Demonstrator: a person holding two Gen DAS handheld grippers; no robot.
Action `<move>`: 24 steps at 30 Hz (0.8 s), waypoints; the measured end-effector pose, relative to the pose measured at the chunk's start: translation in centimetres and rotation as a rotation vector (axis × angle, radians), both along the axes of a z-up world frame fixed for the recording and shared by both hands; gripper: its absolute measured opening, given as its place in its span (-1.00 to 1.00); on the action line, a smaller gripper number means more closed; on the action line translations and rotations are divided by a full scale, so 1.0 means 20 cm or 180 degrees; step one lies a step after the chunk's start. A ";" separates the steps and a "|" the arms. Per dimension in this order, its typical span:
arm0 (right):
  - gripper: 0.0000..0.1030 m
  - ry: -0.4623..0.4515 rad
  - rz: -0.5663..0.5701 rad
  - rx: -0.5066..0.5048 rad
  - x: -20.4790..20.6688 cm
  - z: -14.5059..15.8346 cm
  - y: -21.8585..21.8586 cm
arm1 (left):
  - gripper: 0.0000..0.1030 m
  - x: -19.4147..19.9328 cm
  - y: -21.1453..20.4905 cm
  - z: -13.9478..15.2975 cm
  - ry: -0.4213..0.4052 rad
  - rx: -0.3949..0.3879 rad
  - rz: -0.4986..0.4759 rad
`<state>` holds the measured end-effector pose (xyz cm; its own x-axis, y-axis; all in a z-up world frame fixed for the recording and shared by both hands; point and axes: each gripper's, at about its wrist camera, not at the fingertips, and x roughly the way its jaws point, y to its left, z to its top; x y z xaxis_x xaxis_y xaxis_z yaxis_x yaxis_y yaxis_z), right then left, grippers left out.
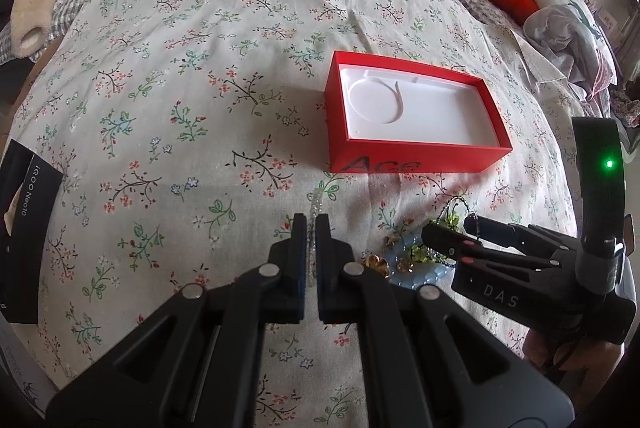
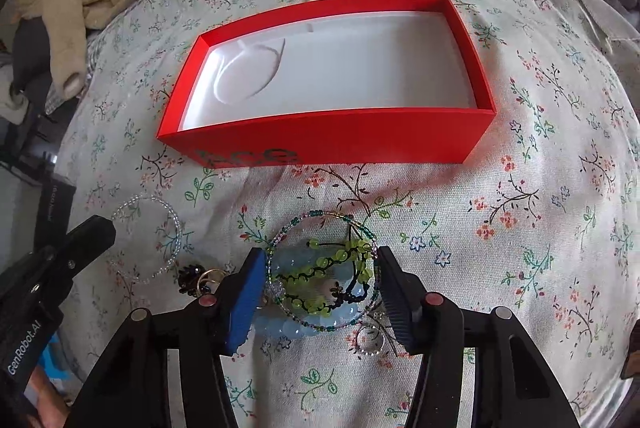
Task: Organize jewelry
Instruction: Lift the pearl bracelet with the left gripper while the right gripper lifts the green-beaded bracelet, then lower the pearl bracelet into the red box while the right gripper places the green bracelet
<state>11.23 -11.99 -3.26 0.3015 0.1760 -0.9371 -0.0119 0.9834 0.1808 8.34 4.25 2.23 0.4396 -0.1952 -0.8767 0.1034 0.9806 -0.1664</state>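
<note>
In front of the red box (image 2: 328, 140), left to right: left gripper (image 1: 311, 224), jaws pressed together on a clear bead bracelet (image 2: 148, 236); rings (image 2: 204, 280); right gripper (image 2: 322, 264), jaws spread around the jewelry pile, a green bead bracelet (image 2: 332, 260) over a pale blue one (image 2: 288, 324), touching neither pad visibly.

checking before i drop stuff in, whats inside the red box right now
No jewelry: the red box shows only its white insert with a round moulded recess at one end. Whatever lies beneath the insert is covered. The bracelets are on the bedspread, outside it.
</note>
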 end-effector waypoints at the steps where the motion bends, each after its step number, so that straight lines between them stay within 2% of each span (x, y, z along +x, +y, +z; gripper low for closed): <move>1: 0.10 -0.0023 0.0005 0.0024 -0.01 0.02 -0.01 | -0.91 0.00 0.00 0.01 -0.0021 -0.0016 -0.0005; 7: 0.10 -0.0169 0.0019 0.0135 -0.05 0.17 -0.11 | -0.91 -0.01 -0.02 0.10 -0.0175 -0.0161 -0.0047; 13: 0.10 -0.0374 -0.0028 0.0125 -0.01 0.30 -0.19 | -0.91 0.00 -0.08 0.21 -0.0397 -0.0406 -0.0117; 19: 0.10 -0.0449 -0.0105 0.0264 0.12 0.33 -0.27 | -0.91 0.09 -0.16 0.26 -0.0678 -0.0641 -0.0142; 24: 0.10 -0.0411 -0.0207 0.0344 0.20 0.29 -0.34 | -0.91 0.19 -0.24 0.22 -0.0691 -0.0912 -0.0163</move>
<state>15.30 -18.69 2.64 0.4322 0.2496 -0.8665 0.0211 0.9579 0.2865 12.10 -0.51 6.69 0.5930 -0.4459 -0.6705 0.2142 0.8900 -0.4024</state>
